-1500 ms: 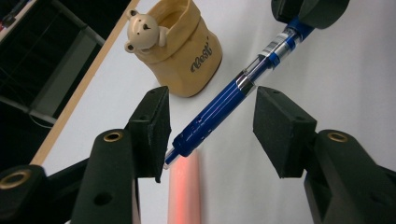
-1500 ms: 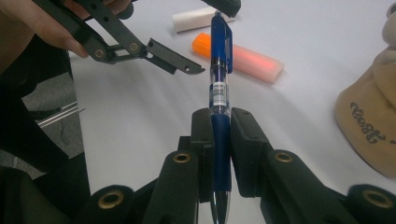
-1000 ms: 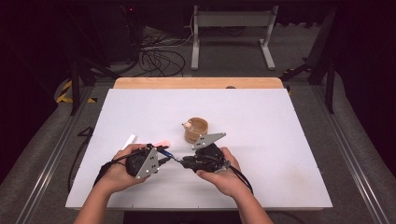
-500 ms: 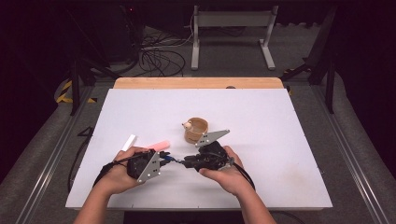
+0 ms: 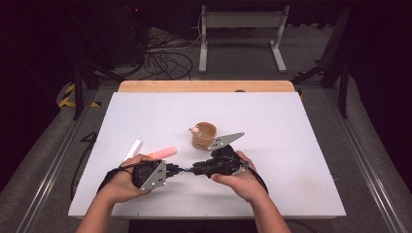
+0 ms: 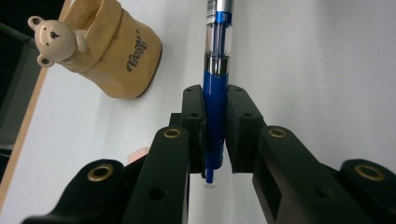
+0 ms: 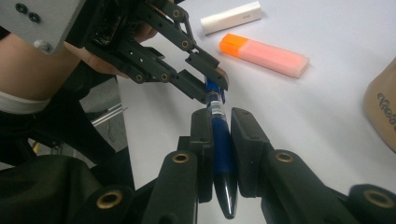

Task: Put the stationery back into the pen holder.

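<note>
Pinching one blue pen [image 6: 215, 116] from both ends, the left tongs [image 6: 215, 109] have just been closing on it, and the right tongs [image 7: 220, 140] squeeze it too. The pen hangs between them, above the table [image 5: 301, 121], at 7 o'clock from the bear cup [image 5: 204, 136]. I think they are pulling the pen apart or passing it, so next one side must hold tight.

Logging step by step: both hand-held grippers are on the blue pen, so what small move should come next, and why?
Probably a short pull apart along the pen's length, to uncap it. The left hand-held gripper, whose jaws have just been closing, is clamped on one end of the blue pen; the right hand-held gripper is clamped on the other. The pen hangs level just above the table.
</note>
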`<state>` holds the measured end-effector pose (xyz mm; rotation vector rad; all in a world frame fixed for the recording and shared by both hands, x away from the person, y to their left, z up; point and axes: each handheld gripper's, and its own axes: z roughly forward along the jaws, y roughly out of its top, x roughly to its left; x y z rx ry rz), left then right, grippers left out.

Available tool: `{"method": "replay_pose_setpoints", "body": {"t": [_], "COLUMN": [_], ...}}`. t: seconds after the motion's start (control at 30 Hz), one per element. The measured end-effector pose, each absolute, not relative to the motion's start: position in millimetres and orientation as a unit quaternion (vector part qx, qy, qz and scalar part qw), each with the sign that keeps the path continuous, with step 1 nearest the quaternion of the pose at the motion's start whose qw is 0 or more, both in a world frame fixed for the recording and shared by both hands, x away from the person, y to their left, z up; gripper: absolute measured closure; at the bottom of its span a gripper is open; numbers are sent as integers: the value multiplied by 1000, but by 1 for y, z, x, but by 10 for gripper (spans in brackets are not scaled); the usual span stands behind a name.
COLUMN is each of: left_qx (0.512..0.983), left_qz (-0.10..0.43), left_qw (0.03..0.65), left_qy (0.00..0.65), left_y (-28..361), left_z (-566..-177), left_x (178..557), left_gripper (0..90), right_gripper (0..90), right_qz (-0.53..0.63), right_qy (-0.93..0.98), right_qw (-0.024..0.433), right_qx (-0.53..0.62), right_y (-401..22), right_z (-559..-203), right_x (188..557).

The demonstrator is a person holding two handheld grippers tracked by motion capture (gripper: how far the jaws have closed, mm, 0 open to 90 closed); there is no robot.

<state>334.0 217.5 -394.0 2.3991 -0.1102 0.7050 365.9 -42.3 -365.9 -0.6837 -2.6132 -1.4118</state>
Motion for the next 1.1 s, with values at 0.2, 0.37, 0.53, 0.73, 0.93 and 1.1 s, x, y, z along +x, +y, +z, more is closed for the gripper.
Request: {"method": "replay_pose_setpoints", "body": {"t": [0.2, 0.37, 0.53, 0.73, 0.93, 1.1], "left_qx": [909, 905, 904, 899, 896, 893], "left_qz": [253, 252, 249, 246, 244, 243], "left_qw": [328, 340, 345, 360, 369, 377], "left_qy": [-38, -44, -45, -44, -38, -30], "left_y": [219, 220, 220, 222, 224, 227], "left_z": [-393, -391, -390, -389, -388, -387], "left_x": [334, 335, 335, 334, 335, 337], "left_gripper": [796, 797, 797, 797, 797, 797], "right_gripper": [802, 801, 798, 788, 756, 729], "right_qz": [-473, -485, -491, -509, -522, -532], "right_qy": [-851, -845, -842, -832, -824, -819], "right_qw": [56, 62, 64, 74, 78, 79], "right_qx": [-221, -218, -215, -207, -205, -201], "right_y": [-46, -49, -51, -55, -60, -63], "right_z": [-365, -364, -363, -362, -361, -361], "right_x": [367, 368, 368, 369, 369, 369]}}
